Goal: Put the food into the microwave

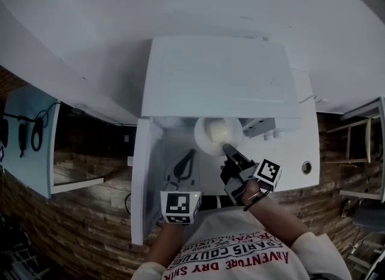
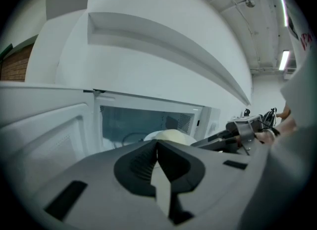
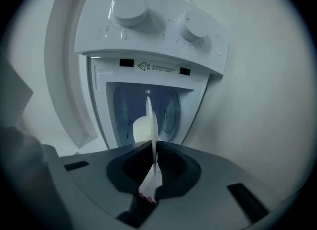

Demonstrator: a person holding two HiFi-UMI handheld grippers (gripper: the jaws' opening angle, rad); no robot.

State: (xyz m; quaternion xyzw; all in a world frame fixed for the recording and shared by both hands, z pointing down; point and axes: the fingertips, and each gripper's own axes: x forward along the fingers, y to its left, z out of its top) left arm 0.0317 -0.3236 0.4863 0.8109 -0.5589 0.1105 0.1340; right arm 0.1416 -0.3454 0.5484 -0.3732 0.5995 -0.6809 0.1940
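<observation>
A white plate (image 1: pixel 207 142) carrying a pale round bun (image 1: pixel 221 130) hangs at the mouth of the open white microwave (image 1: pixel 219 77). My right gripper (image 1: pixel 228 149) is shut on the plate's near rim. In the right gripper view the plate (image 3: pixel 150 117) shows edge-on between the jaws of that gripper (image 3: pixel 152 150), with the bun (image 3: pixel 140 129) beside it and the cavity (image 3: pixel 168 113) behind. My left gripper (image 1: pixel 187 158) sits lower left by the open door (image 1: pixel 147 176), shut and holding nothing. The left gripper view shows its closed jaws (image 2: pixel 157 145), the plate (image 2: pixel 153 136) and the right gripper (image 2: pixel 198 144).
The microwave door swings out to the left. Two knobs (image 3: pixel 130 11) sit on the control panel. A white counter (image 1: pixel 304 152) runs beside the microwave on the right. A pale blue panel with hanging cables (image 1: pixel 30 134) stands at far left, over a brick-patterned floor.
</observation>
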